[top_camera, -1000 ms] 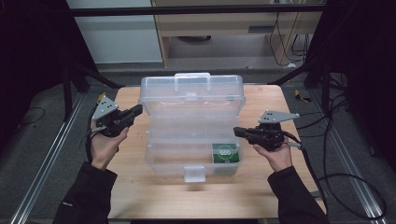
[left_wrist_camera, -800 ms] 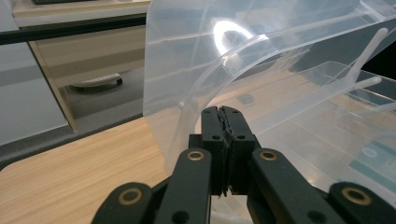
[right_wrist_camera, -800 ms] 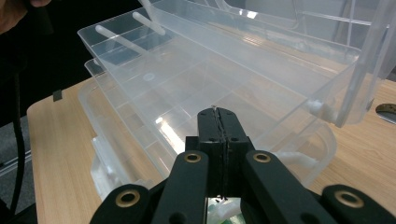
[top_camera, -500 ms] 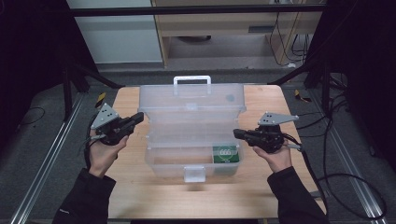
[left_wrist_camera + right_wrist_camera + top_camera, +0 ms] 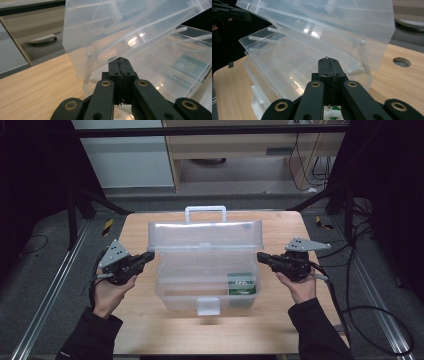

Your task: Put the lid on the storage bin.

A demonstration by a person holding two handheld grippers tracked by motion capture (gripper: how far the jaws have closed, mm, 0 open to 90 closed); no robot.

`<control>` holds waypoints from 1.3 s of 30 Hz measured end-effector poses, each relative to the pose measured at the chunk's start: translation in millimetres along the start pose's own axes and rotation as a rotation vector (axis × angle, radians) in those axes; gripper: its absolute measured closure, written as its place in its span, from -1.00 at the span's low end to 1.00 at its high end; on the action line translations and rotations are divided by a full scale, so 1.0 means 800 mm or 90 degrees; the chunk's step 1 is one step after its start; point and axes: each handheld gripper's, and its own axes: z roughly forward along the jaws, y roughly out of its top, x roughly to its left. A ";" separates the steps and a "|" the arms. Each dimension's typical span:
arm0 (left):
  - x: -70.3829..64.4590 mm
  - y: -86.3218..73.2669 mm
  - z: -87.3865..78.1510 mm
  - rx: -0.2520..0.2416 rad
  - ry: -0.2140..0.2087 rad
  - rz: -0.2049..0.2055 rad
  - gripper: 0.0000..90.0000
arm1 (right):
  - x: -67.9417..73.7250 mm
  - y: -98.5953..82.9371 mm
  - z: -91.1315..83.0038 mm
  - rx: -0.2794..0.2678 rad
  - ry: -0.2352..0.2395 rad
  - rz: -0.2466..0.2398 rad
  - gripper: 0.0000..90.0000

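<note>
1. The clear box (image 5: 206, 270) sits mid-table, lid (image 5: 205, 236) raised.
2. Left gripper (image 5: 148, 256) and right gripper (image 5: 261, 256), jaws pressed together, flank it.
3. Green pack (image 5: 242, 283) blurs behind plastic.

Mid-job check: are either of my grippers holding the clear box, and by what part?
Neither. The left gripper and right gripper both have jaws shut with nothing between them, each beside an end of the clear box, whose lid stands raised.
</note>
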 end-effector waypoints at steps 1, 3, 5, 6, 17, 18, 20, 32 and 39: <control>-0.002 -0.003 0.000 0.007 -0.004 0.001 0.97 | 0.000 -0.001 0.000 0.000 -0.002 -0.003 1.00; -0.003 -0.006 0.000 0.011 -0.005 0.003 0.97 | -0.001 -0.001 -0.001 0.002 -0.002 -0.002 1.00; -0.005 -0.010 0.001 0.020 -0.003 0.010 0.97 | -0.001 -0.002 -0.002 0.006 -0.003 -0.002 1.00; -0.006 -0.011 0.001 0.025 -0.001 0.015 0.97 | -0.001 -0.003 -0.002 0.009 -0.003 0.001 1.00; -0.004 -0.033 0.002 0.063 -0.006 0.007 0.96 | 0.003 -0.018 -0.005 0.047 -0.005 -0.005 1.00; -0.004 -0.035 0.002 0.065 -0.008 0.005 0.96 | 0.004 -0.020 -0.005 0.055 -0.008 -0.008 1.00; -0.005 -0.037 0.002 0.068 -0.007 0.005 0.96 | 0.004 -0.022 -0.006 0.058 -0.008 -0.009 1.00; -0.005 -0.053 -0.003 0.104 -0.002 0.006 0.94 | 0.010 -0.043 -0.006 0.096 -0.012 -0.013 1.00; -0.001 -0.065 0.003 0.126 0.009 0.010 0.93 | 0.012 -0.054 -0.006 0.126 -0.031 -0.035 1.00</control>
